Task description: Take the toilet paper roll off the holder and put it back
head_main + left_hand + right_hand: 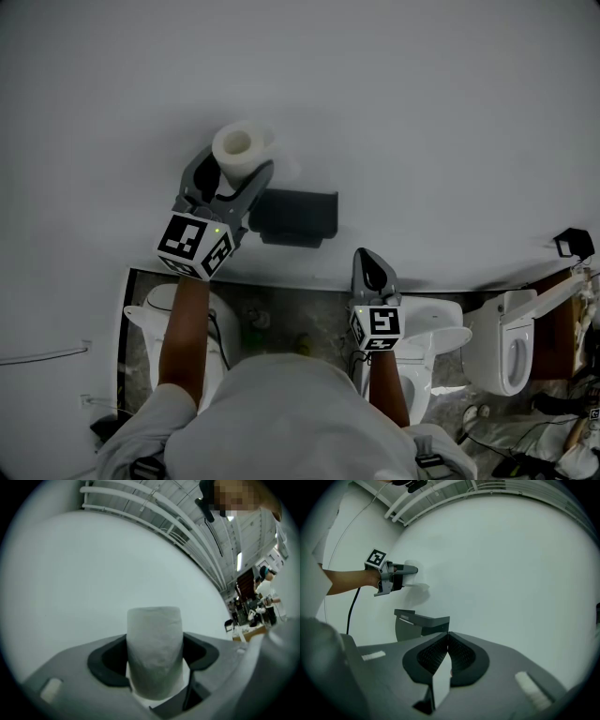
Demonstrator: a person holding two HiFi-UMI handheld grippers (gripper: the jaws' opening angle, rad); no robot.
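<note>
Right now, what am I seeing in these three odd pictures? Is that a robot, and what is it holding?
There is no robot here. A person holds a two-fingered gripper in each hand. One picture comes from a camera on the person's head, looking down along a white wall. The other two come from cameras riding on the grippers. The left gripper clamps a toilet paper roll, which is off the dark holder on the wall. The right gripper is shut and empty.
</note>
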